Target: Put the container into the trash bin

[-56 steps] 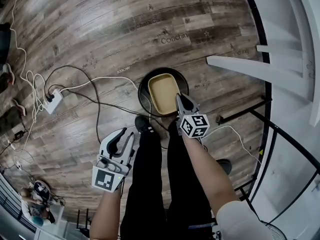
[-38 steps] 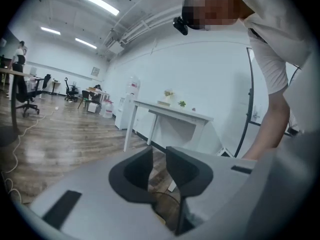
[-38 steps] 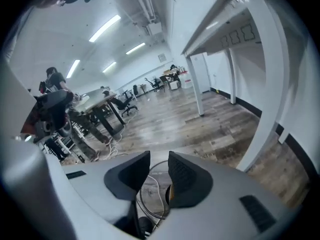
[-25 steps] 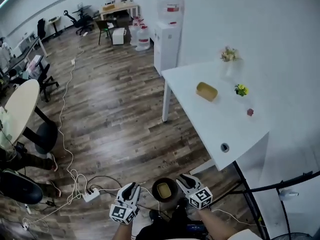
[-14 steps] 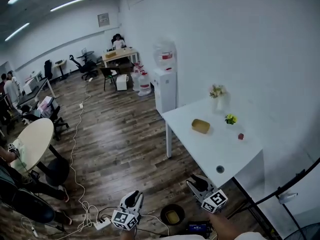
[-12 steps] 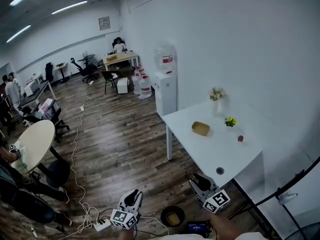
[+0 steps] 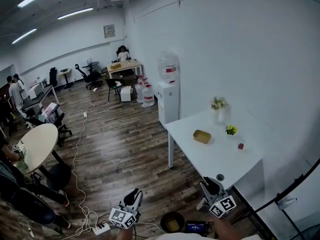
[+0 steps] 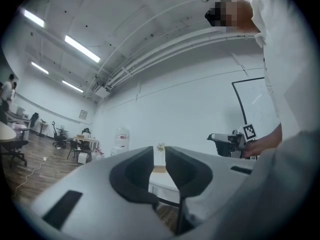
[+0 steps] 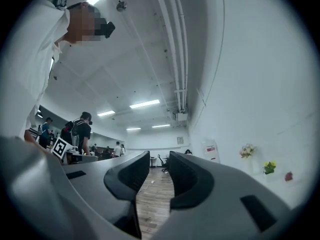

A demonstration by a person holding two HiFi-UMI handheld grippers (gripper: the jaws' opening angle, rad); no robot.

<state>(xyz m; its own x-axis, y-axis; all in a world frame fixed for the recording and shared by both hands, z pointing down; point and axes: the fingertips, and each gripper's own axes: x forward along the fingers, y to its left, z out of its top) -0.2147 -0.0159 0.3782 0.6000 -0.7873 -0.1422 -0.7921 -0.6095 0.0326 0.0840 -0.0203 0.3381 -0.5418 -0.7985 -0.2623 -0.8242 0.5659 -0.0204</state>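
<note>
Jaws of left gripper (image 7: pixel 134 193) and right gripper (image 7: pixel 210 184) parted, gripping nothing.

Head view: both low at bottom edge, either side of black trash bin (image 7: pixel 163 222); container (image 7: pixel 173 226) lying inside it. White table (image 7: pixel 215 156) just ahead of right gripper, near corner close; tan box (image 7: pixel 202 136) on top. Open wood floor (image 7: pixel 125 144) to the left, crossed by cables (image 7: pixel 80 184); power strip (image 7: pixel 101 229) beside left gripper.

Left gripper view: narrow gap, empty, table beyond.

Right gripper view: wider gap, empty, floor beyond.
</note>
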